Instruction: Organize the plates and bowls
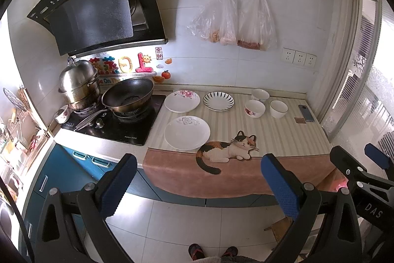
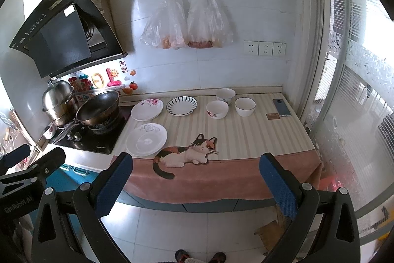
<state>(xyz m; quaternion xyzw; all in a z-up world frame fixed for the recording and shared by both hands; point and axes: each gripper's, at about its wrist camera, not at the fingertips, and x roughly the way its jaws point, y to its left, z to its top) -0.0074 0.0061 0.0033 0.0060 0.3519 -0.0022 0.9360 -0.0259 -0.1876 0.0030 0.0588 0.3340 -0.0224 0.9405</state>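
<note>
While the left gripper hangs back above the floor, its blue fingers spread wide and holding nothing, three plates lie on the striped mat: a pink-flowered plate, a black-striped plate, and a white plate nearer the edge. Three bowls cluster to their right. From the right wrist, the right gripper is likewise wide apart and empty; what looks like a phone lies beyond the bowls

White plate; black-striped plate; pink-flowered plate; calico-cat mat.
</note>
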